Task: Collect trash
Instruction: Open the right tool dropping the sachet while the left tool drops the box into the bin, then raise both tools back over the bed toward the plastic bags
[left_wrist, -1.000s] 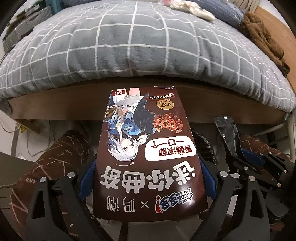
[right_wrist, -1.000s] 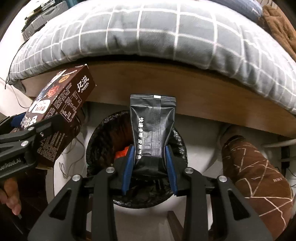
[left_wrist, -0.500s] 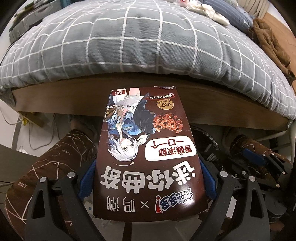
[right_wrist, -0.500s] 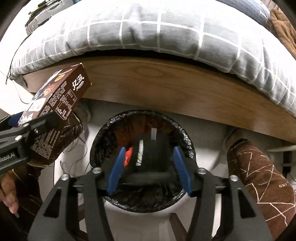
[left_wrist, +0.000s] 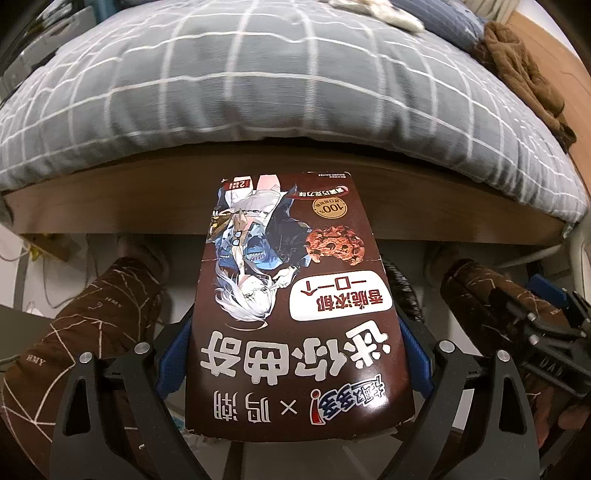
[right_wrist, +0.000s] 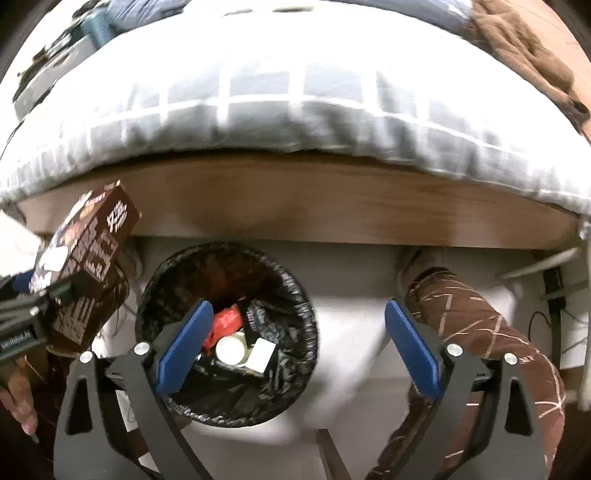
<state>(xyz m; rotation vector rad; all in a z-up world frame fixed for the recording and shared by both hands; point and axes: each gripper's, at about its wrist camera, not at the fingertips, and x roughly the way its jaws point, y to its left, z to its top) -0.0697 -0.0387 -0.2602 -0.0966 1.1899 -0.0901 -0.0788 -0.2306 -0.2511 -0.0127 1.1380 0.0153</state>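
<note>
My left gripper (left_wrist: 295, 362) is shut on a brown cookie box (left_wrist: 295, 314) with a cartoon figure printed on it, its blue pads pressing both long sides. The box (right_wrist: 88, 266) also shows at the left of the right wrist view. The jaws of my right gripper (right_wrist: 299, 347) are opening wide, with nothing between them. It hangs over the right part of a round bin with a black liner (right_wrist: 303, 295). Inside the bin lie a black pouch (right_wrist: 258, 319), a red wrapper (right_wrist: 225, 321) and a white round lid (right_wrist: 231, 349).
A bed with a grey checked duvet (left_wrist: 258, 92) and a wooden side rail (right_wrist: 332, 199) stands just behind the bin. A person's legs in brown patterned trousers (left_wrist: 92, 321) (right_wrist: 480, 332) flank the bin. A brown garment (left_wrist: 524, 74) lies on the bed's right.
My right gripper opened and let go of the black pouch, which dropped into the bin. That gripper then shifted right. The left gripper still holds the box.
</note>
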